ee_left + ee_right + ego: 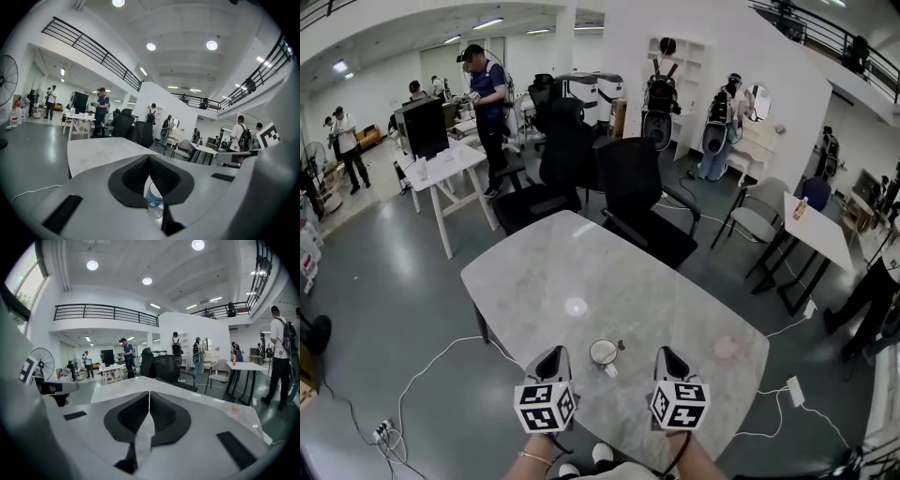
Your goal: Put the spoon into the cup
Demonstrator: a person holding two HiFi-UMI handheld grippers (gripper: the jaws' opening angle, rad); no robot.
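A small white cup [603,352] stands on the grey marble table [581,272], near its front edge. A small dark piece [620,345] shows at the cup's right rim; it is too small to tell whether it is the spoon. My left gripper [551,354] hangs just left of the cup and my right gripper [667,354] just right of it, both apart from it. In the left gripper view the left gripper [149,158] has its jaws meeting at the tips, and a white and blue thing [153,202] shows through the slit below. The right gripper [149,394] is shut on nothing.
A faint pink spot [727,349] lies on the table right of my right gripper. Black office chairs [633,192] stand at the table's far side. White cables [422,375] and power strips [794,391] lie on the floor. People stand at desks further back.
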